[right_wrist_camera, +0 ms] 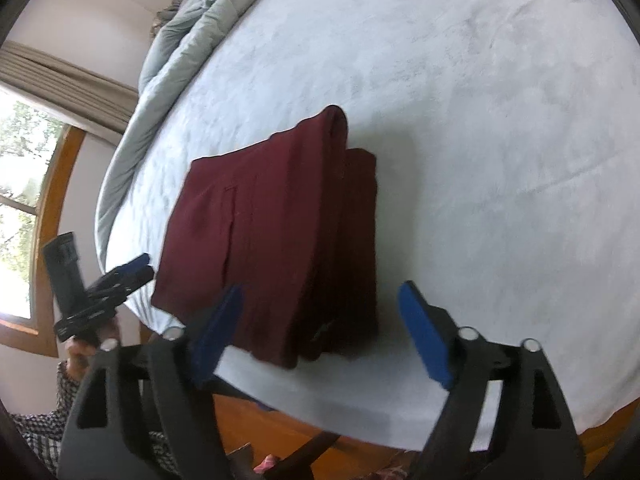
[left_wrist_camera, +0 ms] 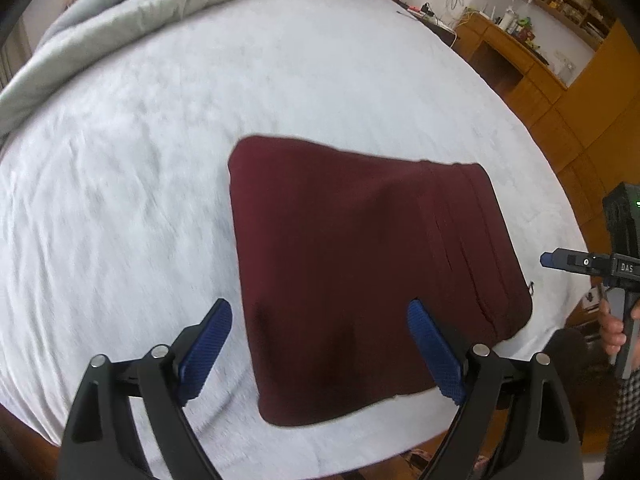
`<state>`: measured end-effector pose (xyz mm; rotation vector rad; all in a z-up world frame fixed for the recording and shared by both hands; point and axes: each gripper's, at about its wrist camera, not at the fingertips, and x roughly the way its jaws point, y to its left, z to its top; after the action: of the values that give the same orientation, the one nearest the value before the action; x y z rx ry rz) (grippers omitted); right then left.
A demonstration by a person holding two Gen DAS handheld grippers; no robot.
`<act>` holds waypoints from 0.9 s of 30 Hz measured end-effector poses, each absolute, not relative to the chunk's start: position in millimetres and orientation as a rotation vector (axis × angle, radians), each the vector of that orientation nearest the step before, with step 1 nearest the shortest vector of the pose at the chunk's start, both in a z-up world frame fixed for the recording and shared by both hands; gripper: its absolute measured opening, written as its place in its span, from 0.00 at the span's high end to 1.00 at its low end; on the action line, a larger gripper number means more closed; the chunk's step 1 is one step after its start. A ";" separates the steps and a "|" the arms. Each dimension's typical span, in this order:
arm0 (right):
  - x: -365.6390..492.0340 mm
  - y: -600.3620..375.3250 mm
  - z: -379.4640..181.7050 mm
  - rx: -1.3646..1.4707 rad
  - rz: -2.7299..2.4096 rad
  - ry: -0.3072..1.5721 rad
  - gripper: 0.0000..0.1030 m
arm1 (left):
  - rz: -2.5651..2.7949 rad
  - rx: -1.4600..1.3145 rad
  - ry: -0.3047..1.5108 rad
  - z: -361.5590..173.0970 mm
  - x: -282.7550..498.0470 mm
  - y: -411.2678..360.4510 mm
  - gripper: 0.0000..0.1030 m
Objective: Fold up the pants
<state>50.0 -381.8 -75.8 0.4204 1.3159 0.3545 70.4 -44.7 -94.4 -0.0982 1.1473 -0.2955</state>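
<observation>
The dark red pants [left_wrist_camera: 360,272] lie folded into a thick rectangle on the white bed [left_wrist_camera: 160,160], near its front edge. My left gripper [left_wrist_camera: 320,320] is open and empty, hovering above the near end of the pants. My right gripper [right_wrist_camera: 320,304] is open and empty above the pants' near edge [right_wrist_camera: 272,240]. The right gripper also shows at the right edge of the left wrist view [left_wrist_camera: 560,260]; the left gripper shows at the left of the right wrist view [right_wrist_camera: 132,272].
A grey quilt [left_wrist_camera: 140,12] is bunched along the far side of the bed. Wooden desk and shelves [left_wrist_camera: 540,60] stand at the right. A window with a curtain [right_wrist_camera: 24,180] is at the left. The wooden bed frame [right_wrist_camera: 280,420] runs below the front edge.
</observation>
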 end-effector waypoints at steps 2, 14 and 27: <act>54.7 -378.9 -82.2 0.427 0.357 1.325 0.18 | -0.296 -0.092 1.149 -94.3 75.4 -44.0 0.10; 72.5 -372.7 -127.6 0.468 0.334 1.407 0.14 | -0.288 0.012 1.156 -107.2 100.4 -56.9 0.07; 79.7 -375.2 -150.8 0.507 0.363 1.432 0.02 | -0.302 0.024 1.227 -137.4 110.2 -59.9 0.07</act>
<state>79.7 -375.2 -150.8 0.5070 1.4316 0.3627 110.2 -59.9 -137.4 0.0238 1.2266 -0.3023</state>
